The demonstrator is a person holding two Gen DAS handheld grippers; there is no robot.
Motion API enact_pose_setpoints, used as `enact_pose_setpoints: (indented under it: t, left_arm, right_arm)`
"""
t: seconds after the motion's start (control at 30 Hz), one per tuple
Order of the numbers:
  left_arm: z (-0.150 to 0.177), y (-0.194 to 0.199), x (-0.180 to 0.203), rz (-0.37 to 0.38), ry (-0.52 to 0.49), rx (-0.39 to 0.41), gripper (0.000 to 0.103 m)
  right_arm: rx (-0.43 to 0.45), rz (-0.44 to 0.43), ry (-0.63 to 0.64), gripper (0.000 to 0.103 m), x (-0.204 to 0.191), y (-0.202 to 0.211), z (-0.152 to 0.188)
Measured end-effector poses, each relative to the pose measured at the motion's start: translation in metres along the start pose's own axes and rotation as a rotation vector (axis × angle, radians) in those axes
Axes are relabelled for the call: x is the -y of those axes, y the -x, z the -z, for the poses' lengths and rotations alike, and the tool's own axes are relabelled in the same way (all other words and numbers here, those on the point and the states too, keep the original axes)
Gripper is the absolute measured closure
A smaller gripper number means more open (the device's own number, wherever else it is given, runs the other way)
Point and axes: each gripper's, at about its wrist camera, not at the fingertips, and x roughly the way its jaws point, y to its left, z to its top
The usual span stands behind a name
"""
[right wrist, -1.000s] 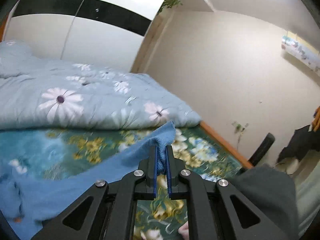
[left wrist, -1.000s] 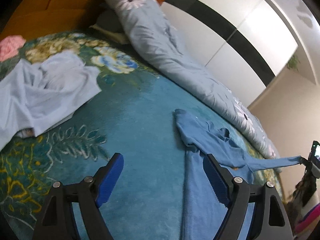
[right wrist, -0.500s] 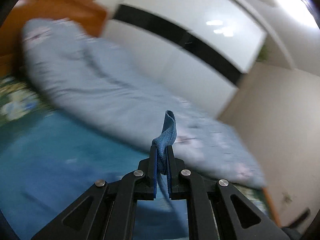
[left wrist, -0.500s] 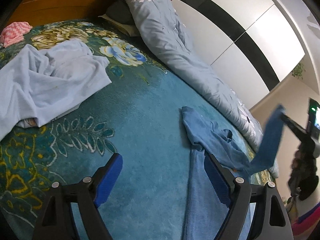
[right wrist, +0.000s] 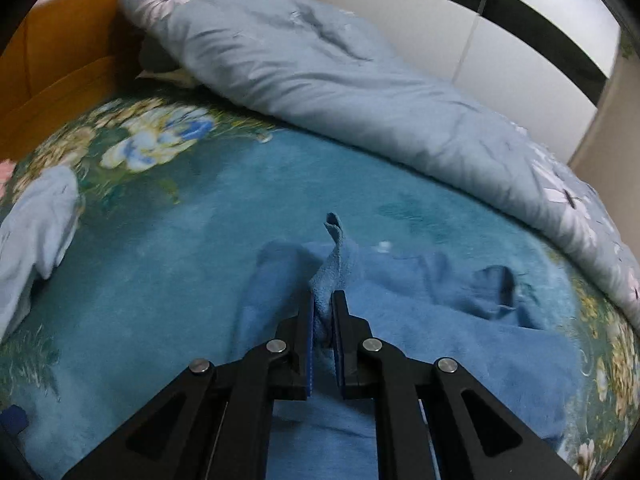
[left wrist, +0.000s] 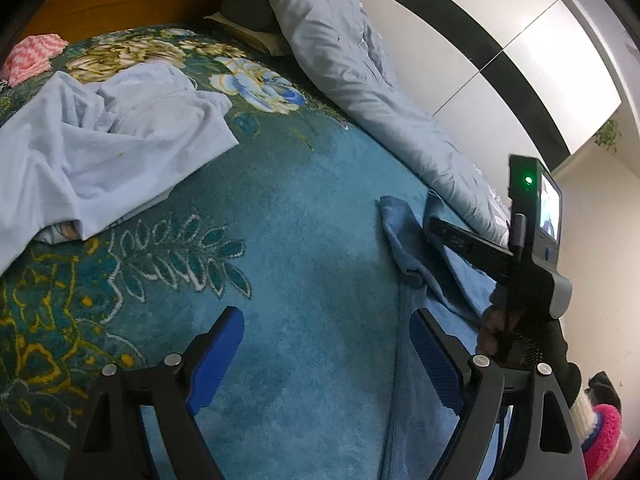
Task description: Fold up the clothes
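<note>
A blue long-sleeved top lies spread on the teal floral bedspread. My right gripper is shut on the cuff of its sleeve and holds it low over the top's body. In the left wrist view the right gripper reaches over the top from the right. My left gripper is open and empty, hovering over the bedspread beside the top's left edge.
A crumpled pale blue garment lies on the bed at the left. A rolled daisy-print duvet runs along the far side by a white wardrobe. A pink cloth sits by the wooden headboard.
My right gripper swung the sleeve from the right, up and across, down onto the top's body. The left gripper stayed open and shifted slightly.
</note>
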Motion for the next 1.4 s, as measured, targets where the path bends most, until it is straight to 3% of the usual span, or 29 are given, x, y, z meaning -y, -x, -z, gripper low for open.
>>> enact_pose_setpoints:
  t: [0.13,0.23,0.27,0.37,0.47,0.5,0.6,0.7,0.87,1.0,1.13,1.4]
  left_arm:
    - [0.002,-0.004,0.002,-0.009,-0.01,-0.016,0.016]
    - [0.004,-0.007,0.004,-0.015,-0.022,-0.029,0.016]
    - [0.005,-0.009,0.005,-0.018,-0.027,-0.035,0.016]
    - [0.008,-0.015,0.01,-0.019,-0.049,-0.06,0.016]
    - [0.013,-0.017,0.021,0.001,-0.099,-0.077,0.016]
    - [0.016,-0.018,0.026,0.011,-0.122,-0.083,0.016]
    - [0.028,-0.026,0.046,0.057,-0.207,-0.133,0.016]
    - [0.043,-0.035,0.063,0.091,-0.264,-0.192,0.016]
    - [0.078,-0.038,0.076,0.084,-0.319,-0.28,0.016]
    - [0.097,-0.019,0.072,0.131,-0.291,-0.315,0.016]
    - [0.109,-0.007,0.063,0.179,-0.242,-0.356,0.016]
    - [0.12,0.002,0.045,0.292,-0.089,-0.431,0.015]
  right_arm:
    - [-0.037,-0.03,0.115,0.094,-0.03,-0.009,0.013]
    - [-0.029,-0.109,0.121,0.074,-0.031,-0.002,0.015]
    - [-0.024,-0.14,0.114,0.064,-0.028,0.003,0.014]
    - [0.04,-0.213,0.082,0.063,-0.01,0.037,0.017]
    - [0.084,-0.206,0.036,0.057,0.024,0.076,0.039]
    - [0.079,-0.191,0.011,0.051,0.04,0.085,0.054]
    - [0.052,-0.142,-0.07,0.049,0.091,0.109,0.104]
    - [-0.059,-0.07,-0.234,0.049,0.159,0.118,0.18]
    - [-0.129,-0.079,-0.448,0.049,0.222,0.14,0.275]
    - [-0.15,-0.176,-0.521,0.049,0.233,0.145,0.316]
    - [-0.108,-0.269,-0.546,0.048,0.223,0.147,0.325]
    - [-0.058,-0.597,-0.622,0.047,0.22,0.153,0.348]
